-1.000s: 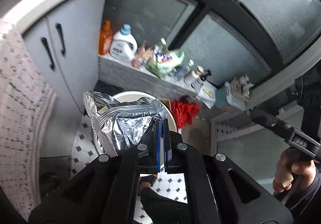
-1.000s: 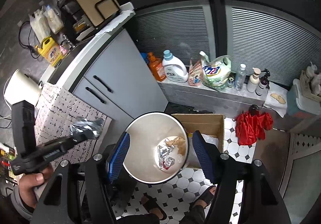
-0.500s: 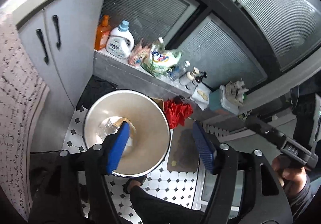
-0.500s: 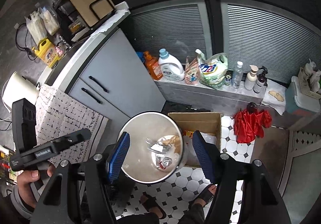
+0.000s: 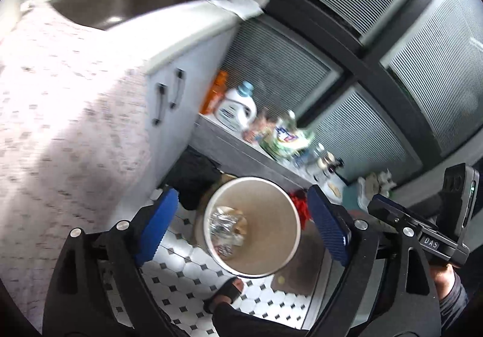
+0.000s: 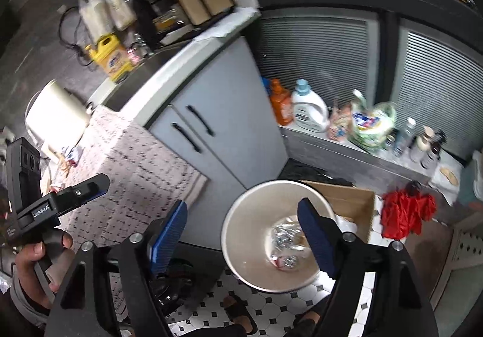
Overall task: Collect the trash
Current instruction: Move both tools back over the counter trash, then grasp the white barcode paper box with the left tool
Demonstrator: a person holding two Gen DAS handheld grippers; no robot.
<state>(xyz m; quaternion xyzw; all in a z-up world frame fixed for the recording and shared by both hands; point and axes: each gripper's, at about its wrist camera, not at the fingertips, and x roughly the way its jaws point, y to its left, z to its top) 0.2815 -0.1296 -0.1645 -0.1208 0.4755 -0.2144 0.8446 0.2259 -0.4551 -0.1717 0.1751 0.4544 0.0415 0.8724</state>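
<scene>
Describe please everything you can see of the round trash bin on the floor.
The trash bin is round and open, no lid visible, with a pale rim and a smooth beige inner wall that narrows toward the bottom. It stands upright on the black-and-white tiled floor, beside a cardboard box and near the grey cabinet. Inside lie crumpled silver foil wrappers and a brownish scrap. No gripper touches it.

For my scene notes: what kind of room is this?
Probably a home kitchen corner: a sink set in the counter, detergent bottles on a low ledge, and a trash bin on the tiled floor.
</scene>
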